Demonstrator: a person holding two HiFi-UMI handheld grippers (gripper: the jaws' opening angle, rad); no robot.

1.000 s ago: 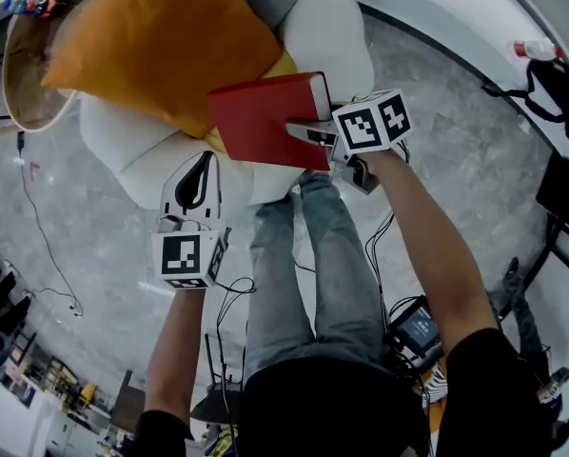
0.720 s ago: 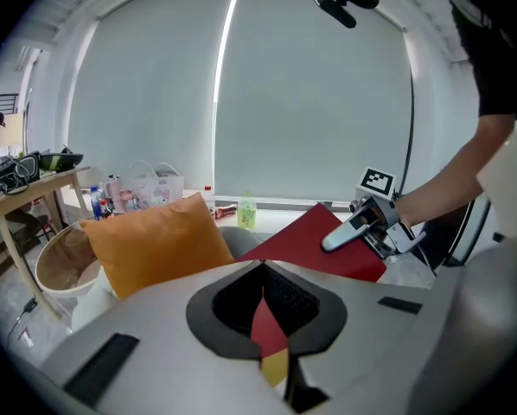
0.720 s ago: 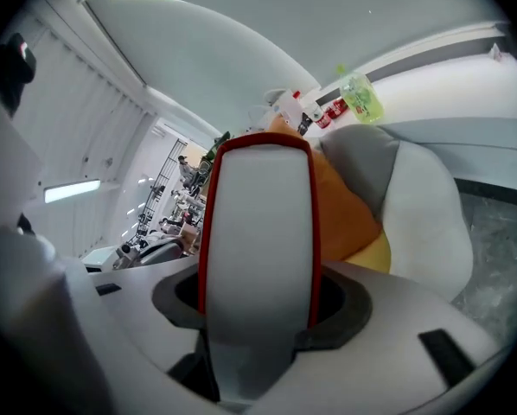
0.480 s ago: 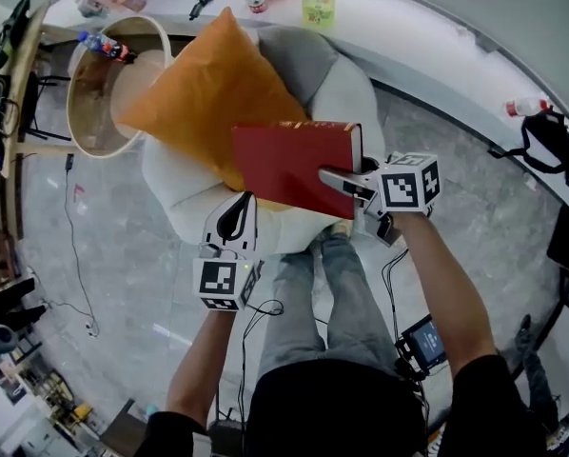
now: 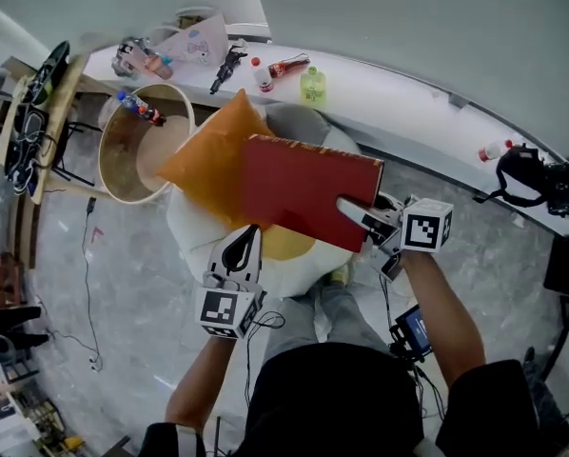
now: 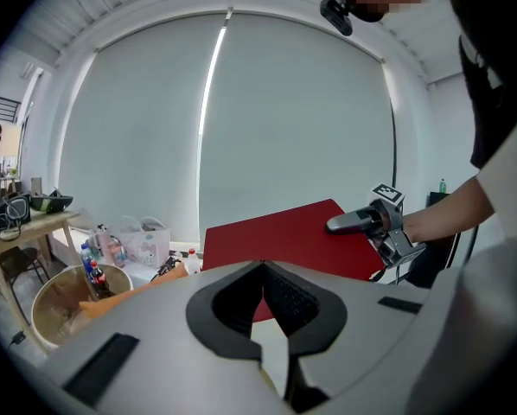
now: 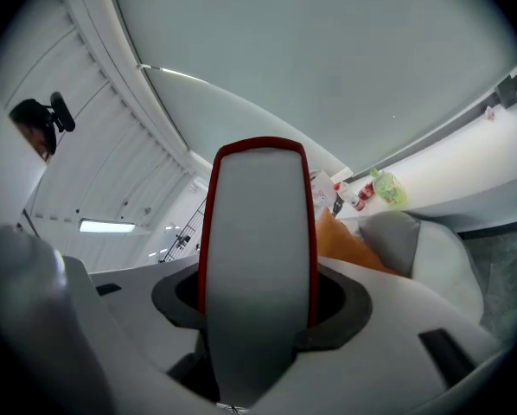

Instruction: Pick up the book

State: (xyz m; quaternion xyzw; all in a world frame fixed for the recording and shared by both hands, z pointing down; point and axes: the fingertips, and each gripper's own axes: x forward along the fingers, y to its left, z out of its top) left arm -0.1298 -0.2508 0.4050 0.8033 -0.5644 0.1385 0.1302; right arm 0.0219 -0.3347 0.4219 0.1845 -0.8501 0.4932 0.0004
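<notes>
Head view, left to right:

- Round basket (image 5: pixel 132 146) is standing on the floor at left, with a bottle (image 5: pixel 140 109) lying across its rim.
- Orange cushion (image 5: pixel 208 160) is leaning on the white armchair (image 5: pixel 194 231), just beside the basket.
- Left tongs (image 5: pixel 250 231) are hanging in front of the armchair, below the book's near edge and not touching it. The jaws are sitting closed tip to tip with nothing between them; the left gripper view shows the same.
- Red book (image 5: pixel 304 188) is being held in the air above the cushion and armchair, clear of both, with its cover facing up and slightly tilted.
- Right tongs (image 5: pixel 349 206) are clamping the book at its right end, one jaw lying across the top cover. The right gripper view shows the pale page edge, framed by the red covers, filling the gap between the jaws.
- The curved white surface (image 5: pixel 408 112) is running behind, with a green bottle (image 5: pixel 312 86) and small items on it. A black bag (image 5: pixel 537 179) is sitting at its far right.
</notes>
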